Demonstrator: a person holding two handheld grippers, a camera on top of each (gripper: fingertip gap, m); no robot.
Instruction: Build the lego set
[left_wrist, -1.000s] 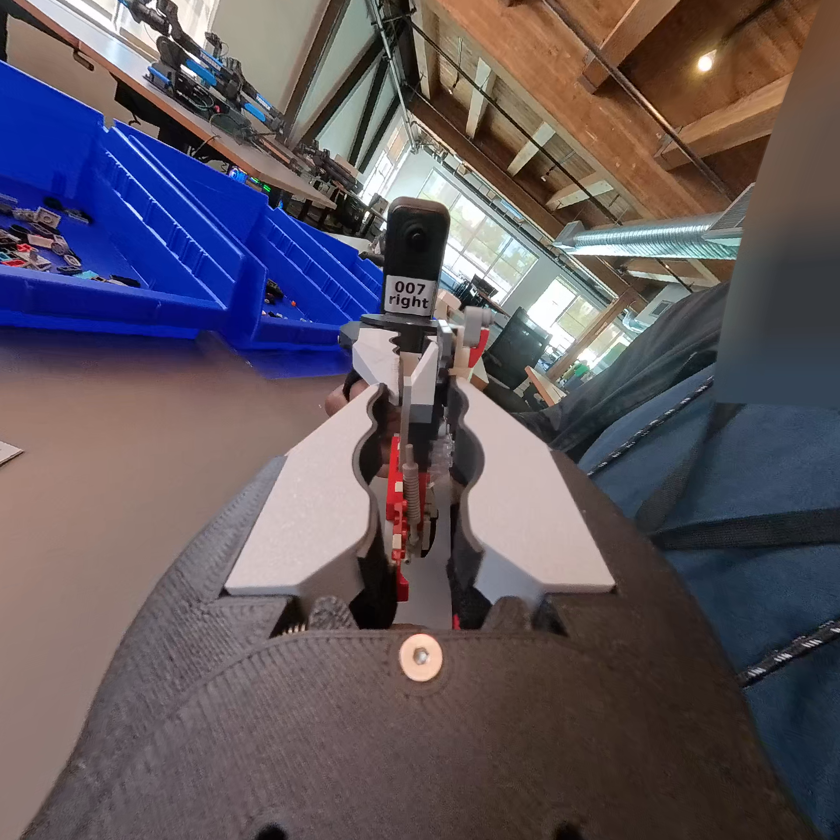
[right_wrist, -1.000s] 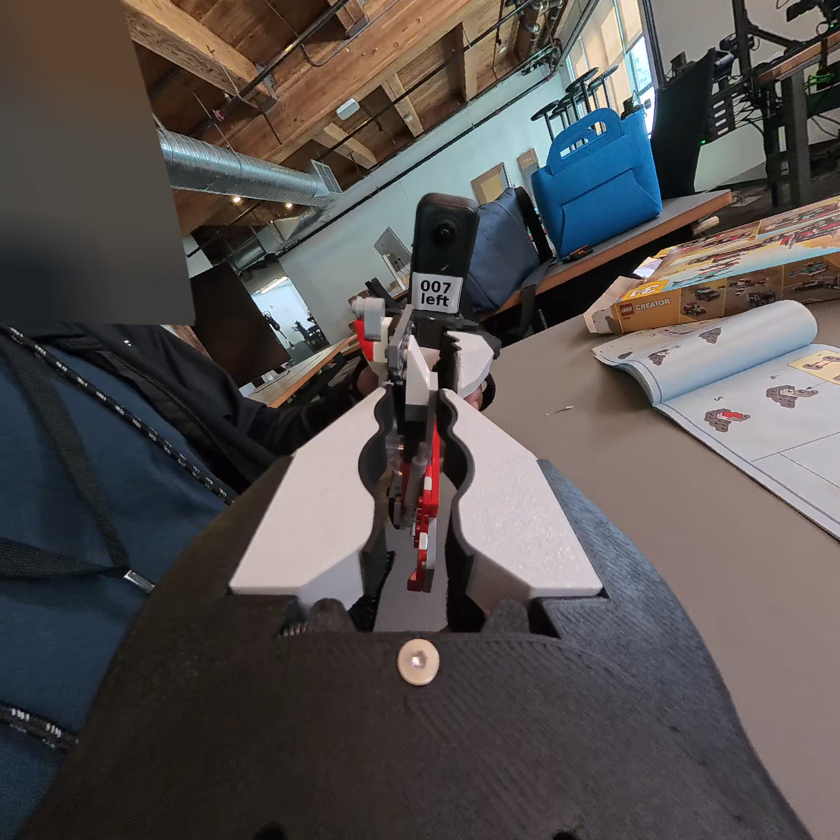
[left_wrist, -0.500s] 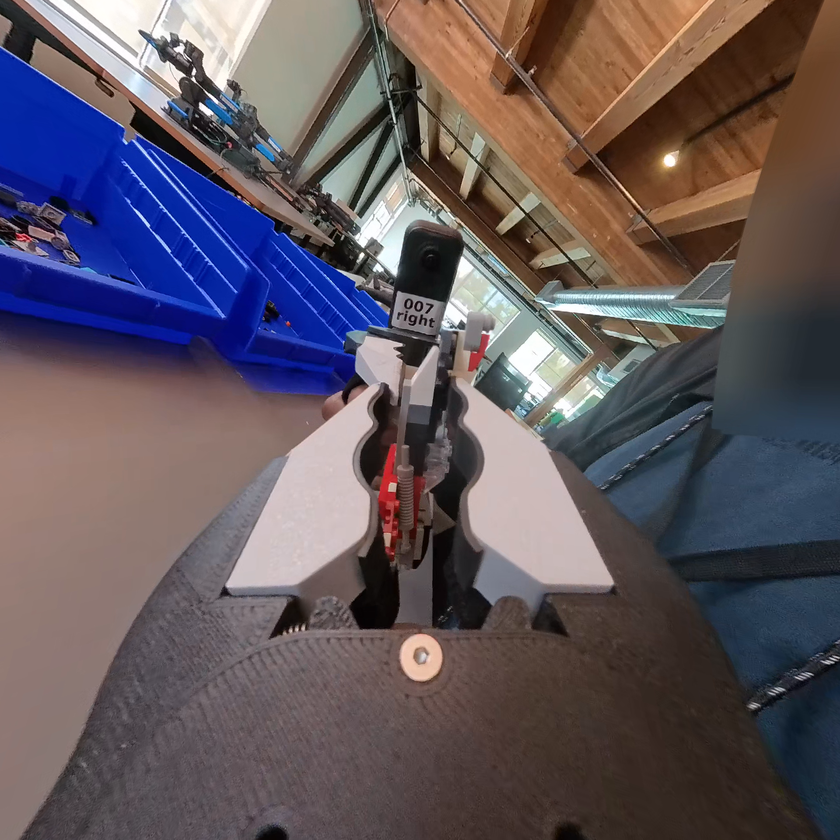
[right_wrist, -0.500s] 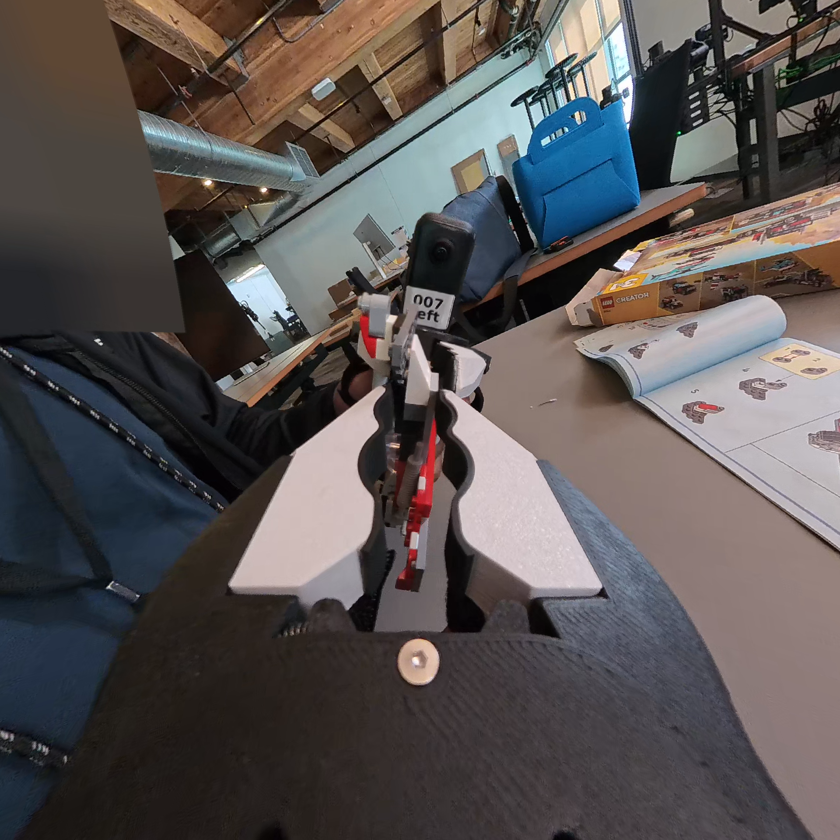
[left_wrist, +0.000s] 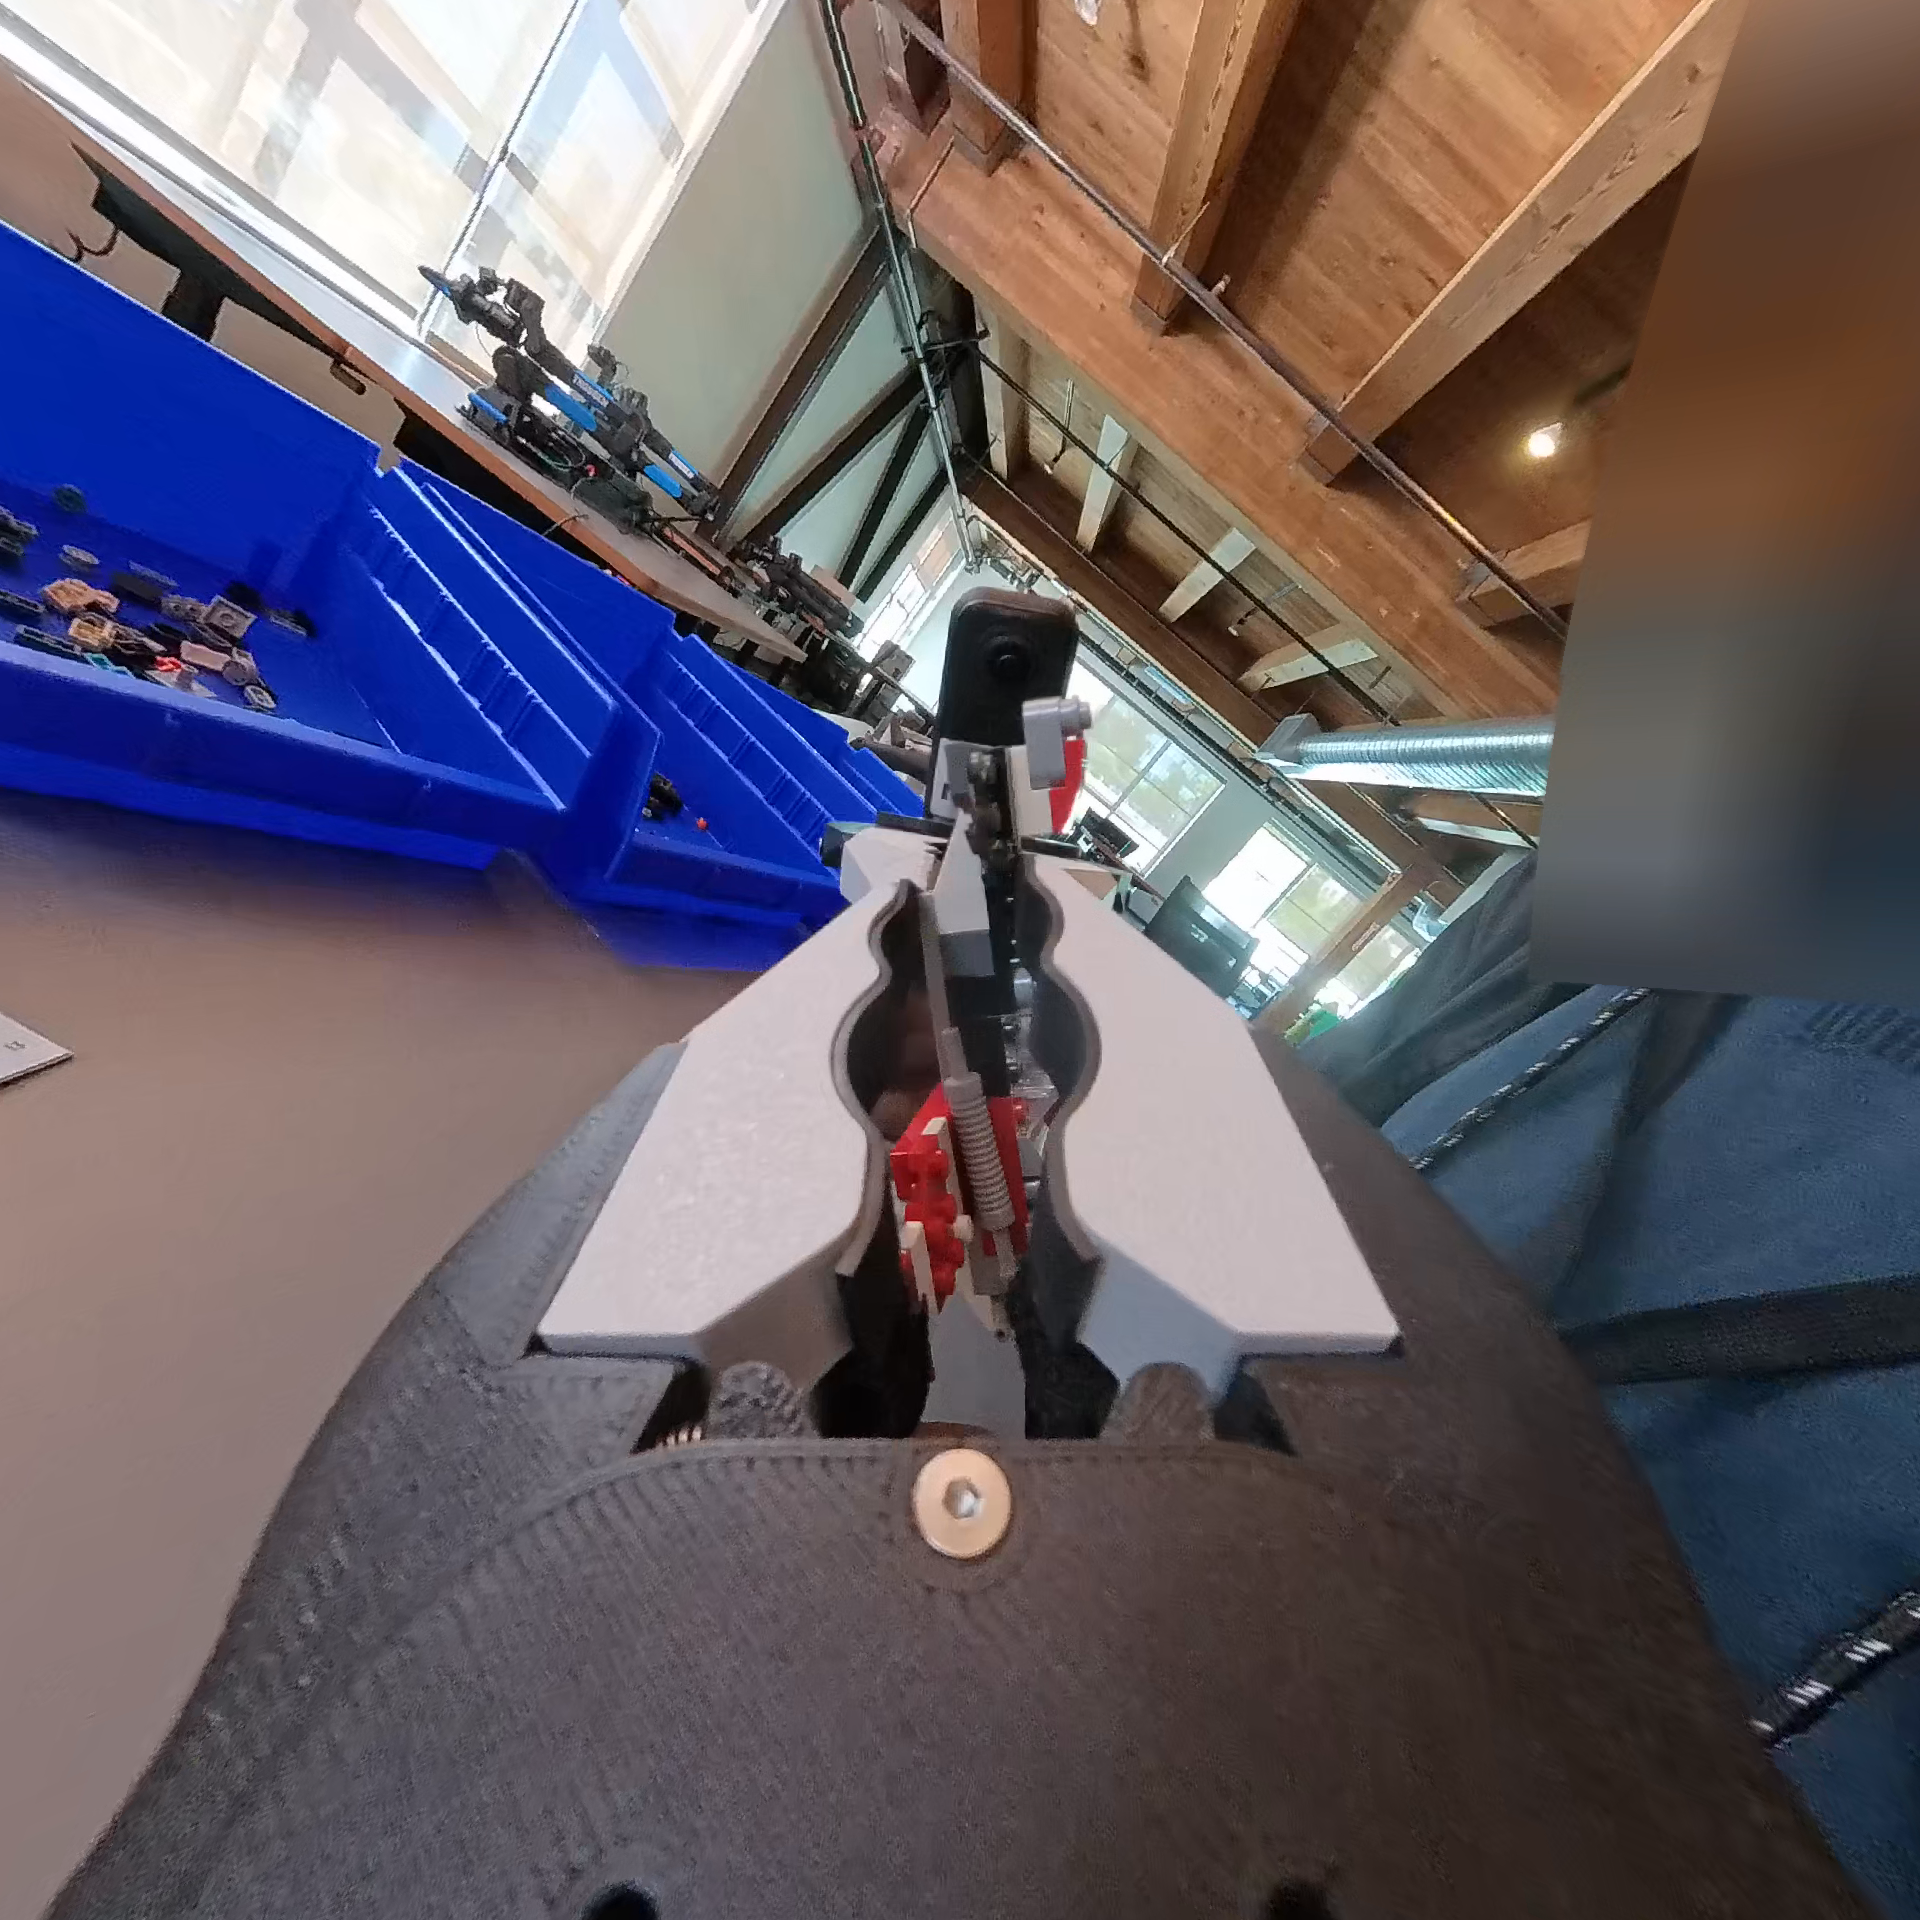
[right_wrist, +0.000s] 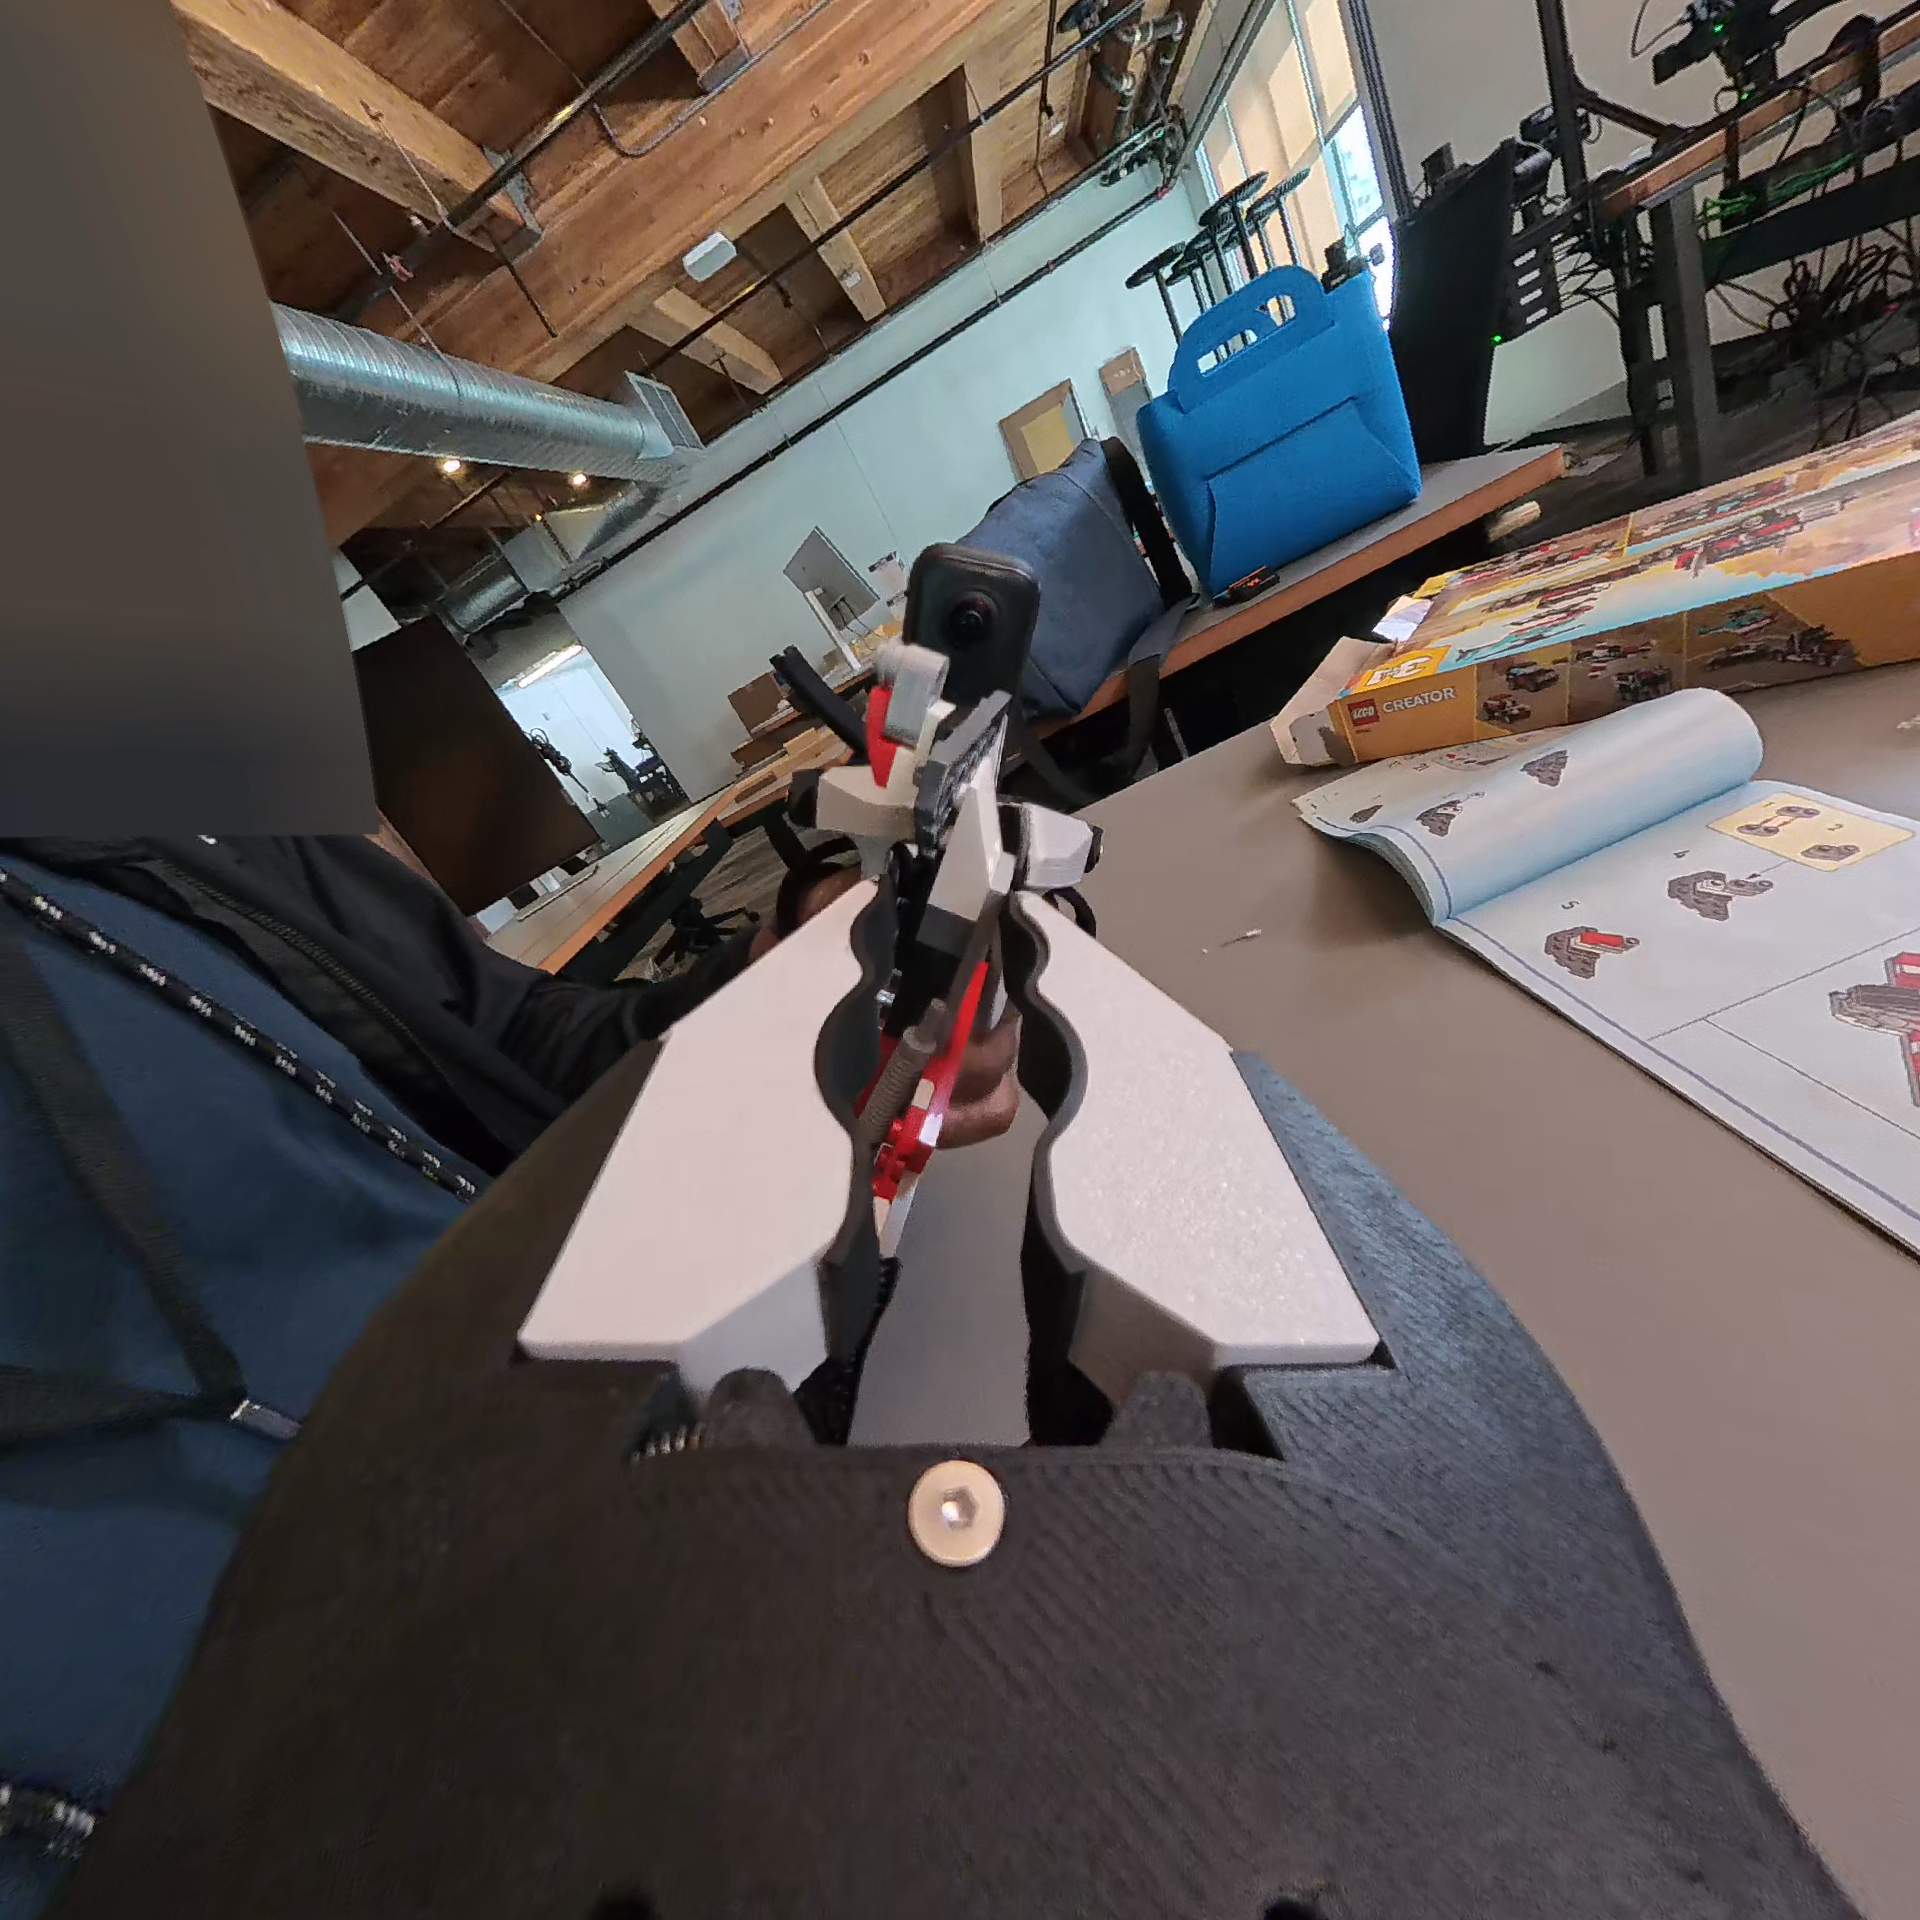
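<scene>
Left tool (left_wrist: 971, 935): jaws nearly closed, clamped on the lego model (left_wrist: 971, 1164) — a narrow red, grey and black assembly with a small grey spring part running along it. The model lies lengthwise in the slot between the fingers and its grey-and-red tip sticks out past them at 12 o'clock.

Right tool (right_wrist: 935, 935): jaws stand a little wider toward the base; fingertips close on the same lego model (right_wrist: 914, 1081), which sits tilted in the slot, leaning toward the 7 o'clock finger. The two tools face each other nose to nose, both raised off the counter (left_wrist: 260, 1091) and pitched upward toward the ceiling.

Open room: bare counter at 9 o'clock in the left wrist view, bounded at 10 o'clock by blue bins (left_wrist: 436, 665) holding loose small parts. In the right wrist view, bare counter runs at 3 to 4 o'clock; the open instruction booklet (right_wrist: 1662, 904) lies at 2 to 3 o'clock, the set's printed box (right_wrist: 1662, 634) just beyond it, near the far counter edge.

Person's dark blue jacket (right_wrist: 156, 1195) — close at 9 o'clock in the right wrist view.

Box and booklet carry printing; not transcribed.
</scene>
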